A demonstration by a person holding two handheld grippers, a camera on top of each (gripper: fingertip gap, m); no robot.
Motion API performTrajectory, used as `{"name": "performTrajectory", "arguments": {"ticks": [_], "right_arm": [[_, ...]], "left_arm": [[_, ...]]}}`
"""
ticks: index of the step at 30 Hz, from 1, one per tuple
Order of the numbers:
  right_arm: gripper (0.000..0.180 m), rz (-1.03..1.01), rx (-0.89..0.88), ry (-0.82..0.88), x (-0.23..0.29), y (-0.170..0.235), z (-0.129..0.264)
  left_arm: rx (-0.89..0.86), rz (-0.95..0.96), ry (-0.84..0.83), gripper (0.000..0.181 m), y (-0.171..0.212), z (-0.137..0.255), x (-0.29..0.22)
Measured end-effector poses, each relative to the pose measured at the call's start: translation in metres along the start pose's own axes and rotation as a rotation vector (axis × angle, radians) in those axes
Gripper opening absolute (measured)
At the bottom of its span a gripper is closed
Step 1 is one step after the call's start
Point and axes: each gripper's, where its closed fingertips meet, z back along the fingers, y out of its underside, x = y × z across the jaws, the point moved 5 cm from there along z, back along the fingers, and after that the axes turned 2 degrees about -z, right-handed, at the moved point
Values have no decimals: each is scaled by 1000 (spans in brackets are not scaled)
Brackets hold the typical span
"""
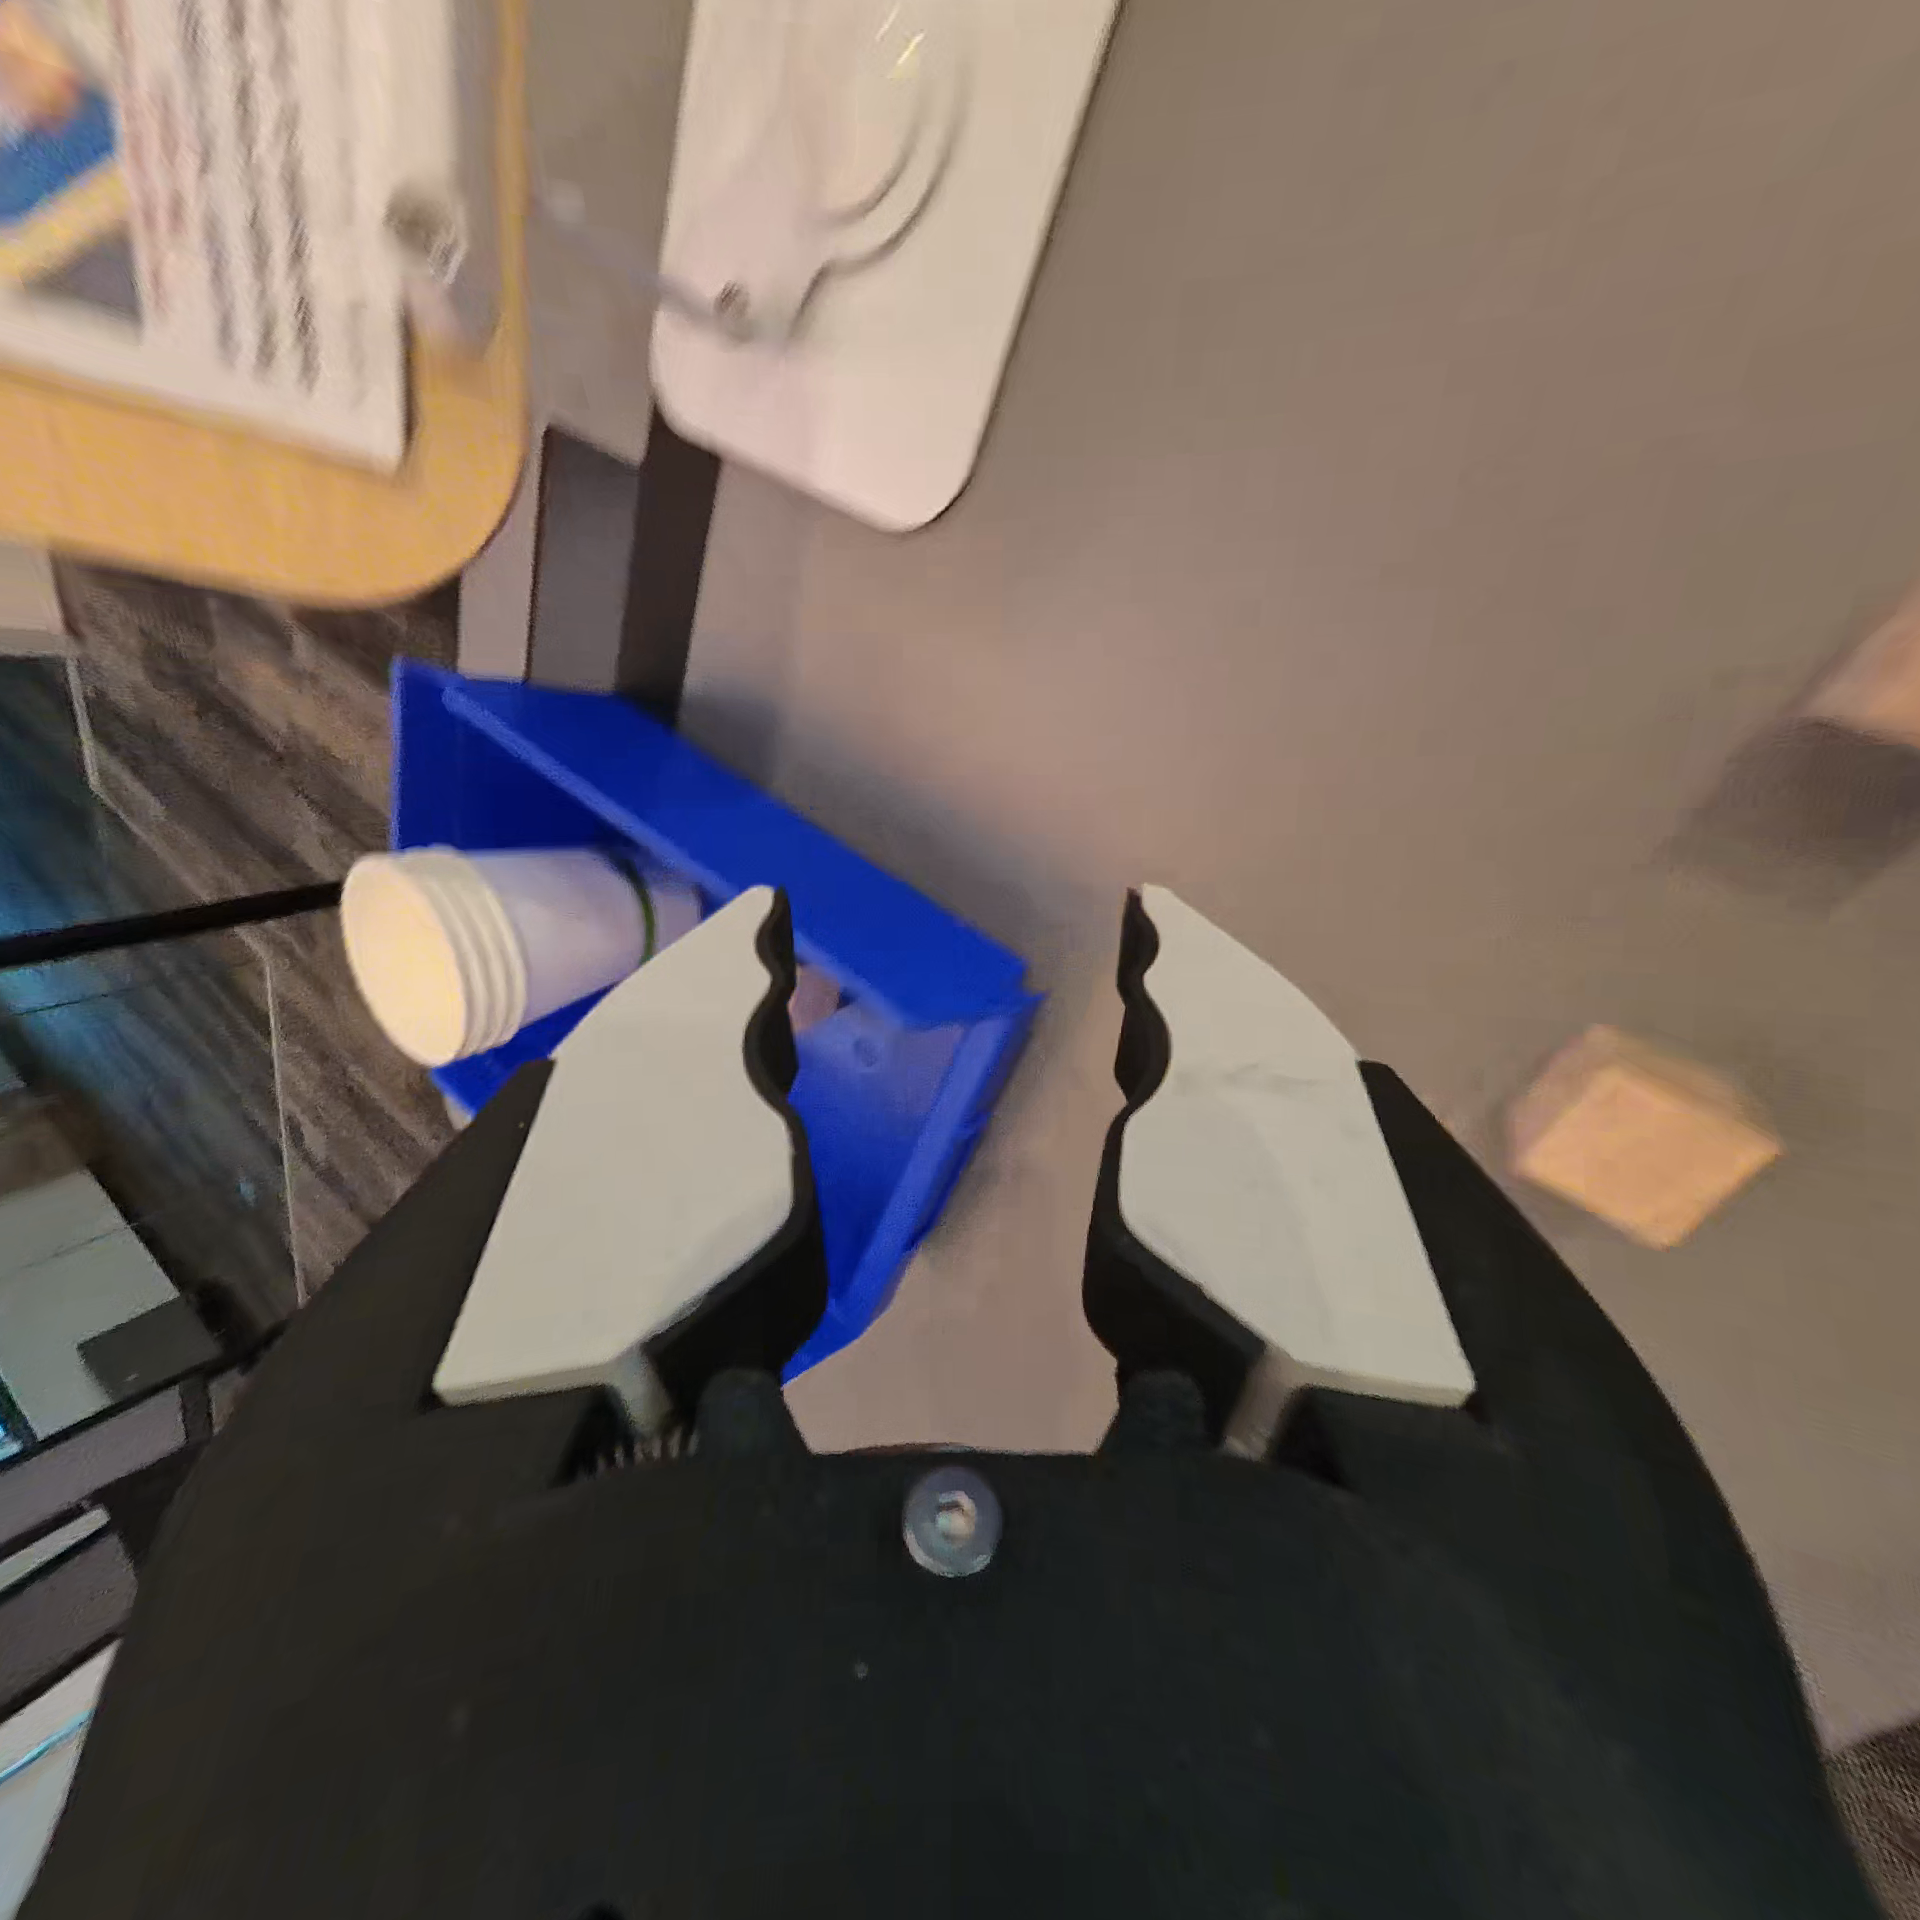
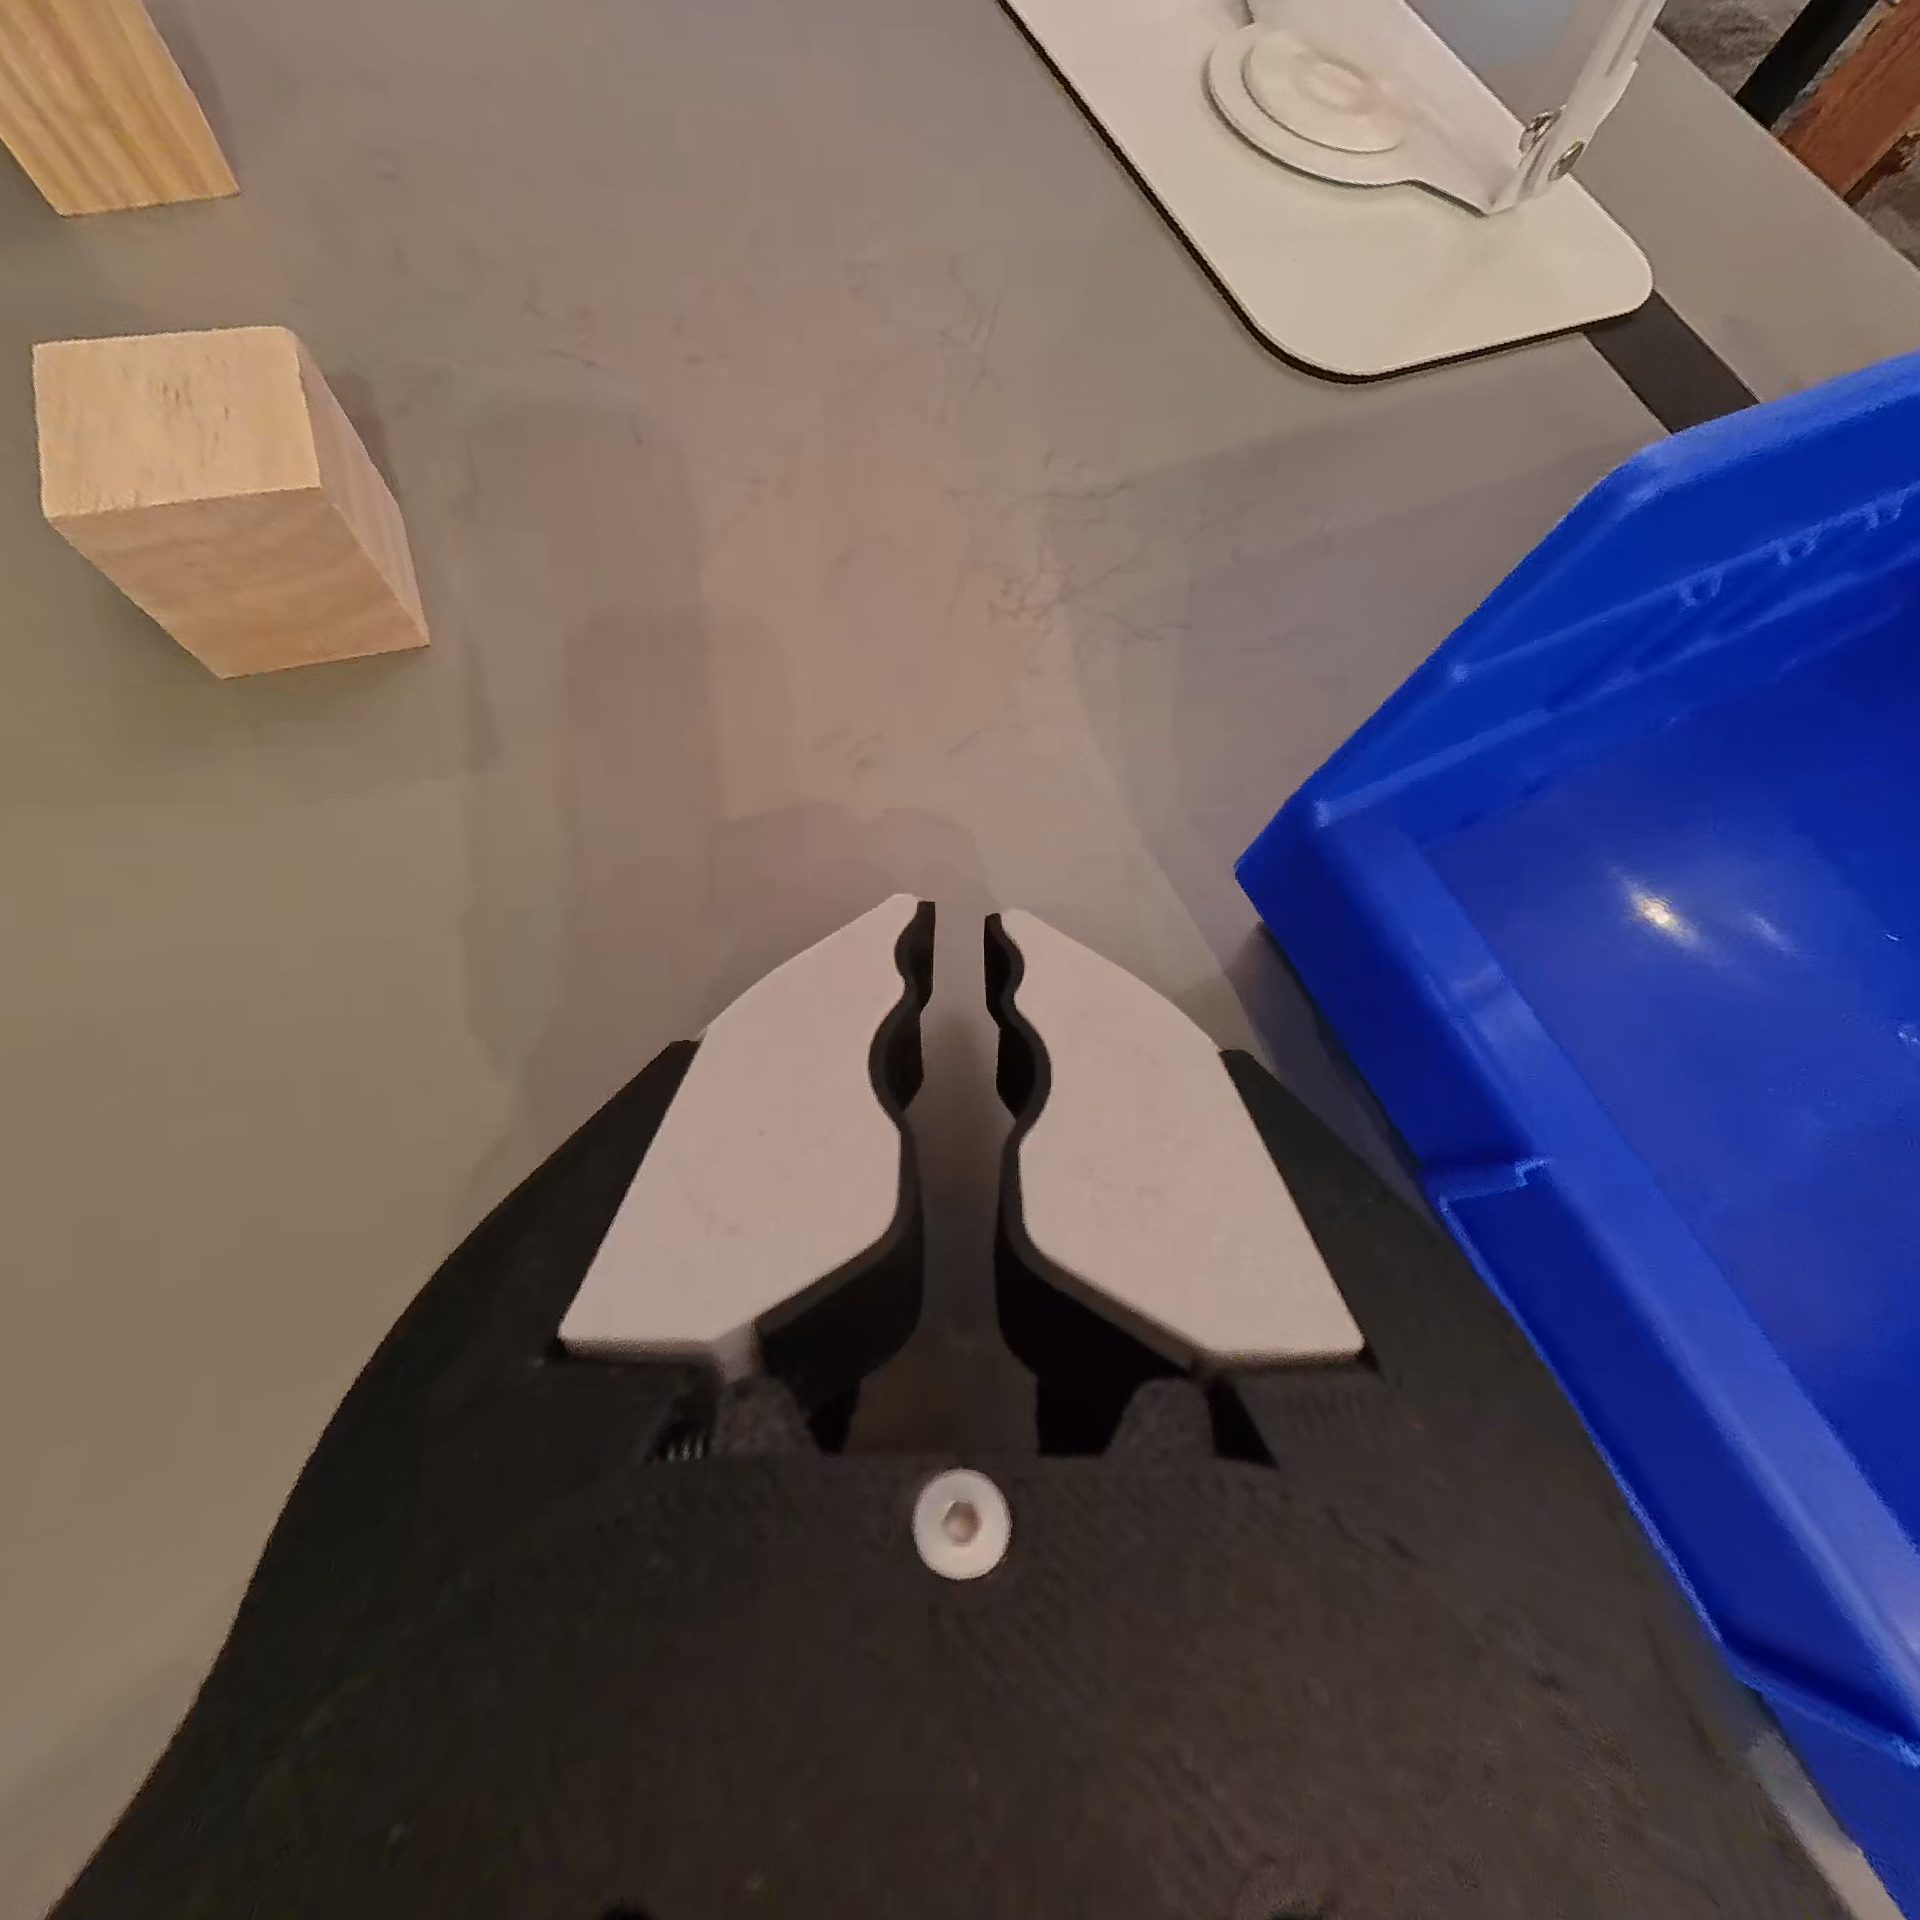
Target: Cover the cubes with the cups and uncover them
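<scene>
In the left wrist view a stack of white paper cups (image 1: 457,951) lies on its side in a blue bin (image 1: 914,1039), bottoms sticking out over the bin's left rim. My left gripper (image 1: 951,914) is open and empty, just right of the cups above the bin's near corner. Two blurred wooden cubes (image 1: 1642,1132) (image 1: 1860,727) sit on the grey table to the right. In the right wrist view my right gripper (image 2: 958,914) is nearly shut and empty above the table. Two wooden cubes (image 2: 208,499) (image 2: 99,104) stand at far left. The blue bin (image 2: 1558,1039) is at right.
A white stand base (image 2: 1351,208) with a metal arm sits at the table's far edge, also in the left wrist view (image 1: 862,260). A wooden board with papers (image 1: 229,312) lies beyond the table's left side. The grey table (image 2: 779,520) spreads between cubes and bin.
</scene>
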Motion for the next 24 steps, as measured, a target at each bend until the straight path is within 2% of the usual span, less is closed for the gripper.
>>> {"name": "performTrajectory", "arguments": {"ticks": [1,5,9,16,24], "right_arm": [[9,-1,0,3,-1,0,0],[8,4,4,13,-1,1,0],[7,13,17,18,-1,2,-1],[6,29,36,25,0,3,-3],[4,39,53,36,0,4,-5]], "left_arm": [[13,11,-2,59,17,-6,14],[64,-19,47,60,73,-44,51],[89,-68,111,61,104,-84,67],[111,-97,195,62,128,-139,80],[82,-110,237,63,139,-168,85]]}}
